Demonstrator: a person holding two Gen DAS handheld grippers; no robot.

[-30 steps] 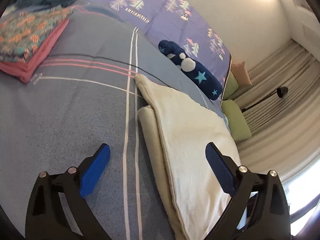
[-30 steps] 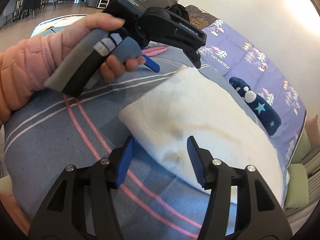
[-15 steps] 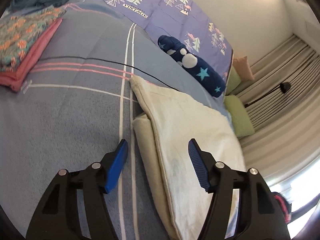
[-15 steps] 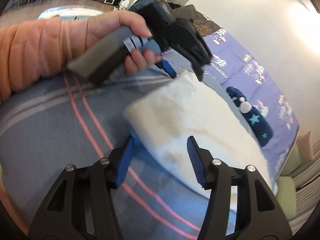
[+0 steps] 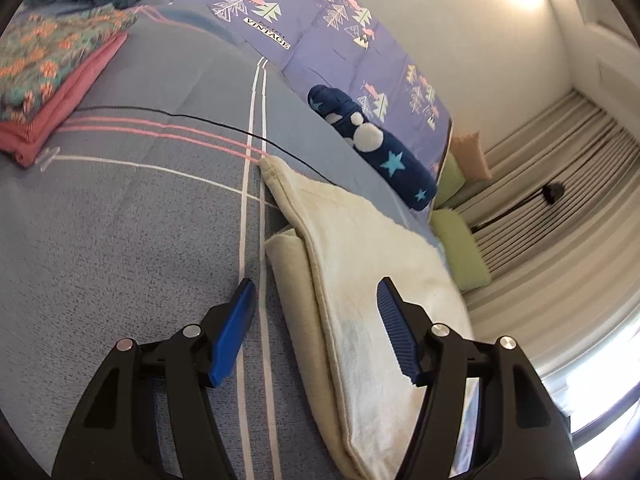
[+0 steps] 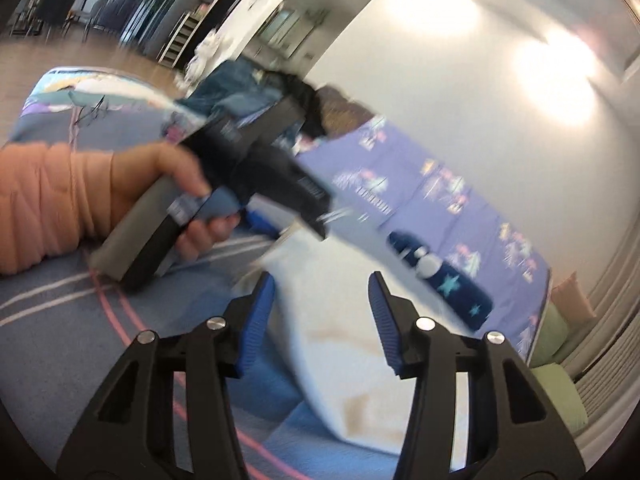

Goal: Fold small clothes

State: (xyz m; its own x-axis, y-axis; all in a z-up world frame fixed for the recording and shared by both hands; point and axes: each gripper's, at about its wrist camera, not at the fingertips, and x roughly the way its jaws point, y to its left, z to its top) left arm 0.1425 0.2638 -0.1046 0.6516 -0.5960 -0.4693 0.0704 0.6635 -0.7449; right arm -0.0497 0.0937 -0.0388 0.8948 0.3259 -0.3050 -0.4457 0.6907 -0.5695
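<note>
one cream cloth (image 5: 372, 280), folded, lies on the bed (image 5: 120, 240) at my 1 o'clock, long edge running toward 12. looks soft and light, will sag, so i'd pinch a corner through all layers. left gripper (image 5: 316, 328) spread, jaws just narrowed, straddling the near edge without pressing. right gripper (image 6: 320, 320) also apart, just closing, nothing pinched (view blurred). two grippers, one blue roll (image 5: 372, 144), one folded stack (image 5: 44, 76) at 10.

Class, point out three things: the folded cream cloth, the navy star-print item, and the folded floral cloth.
folded cream cloth (image 5: 372, 264), left wrist view, top layer
navy star-print item (image 5: 384, 156), left wrist view, middle
folded floral cloth (image 5: 48, 60), left wrist view, top face
</note>
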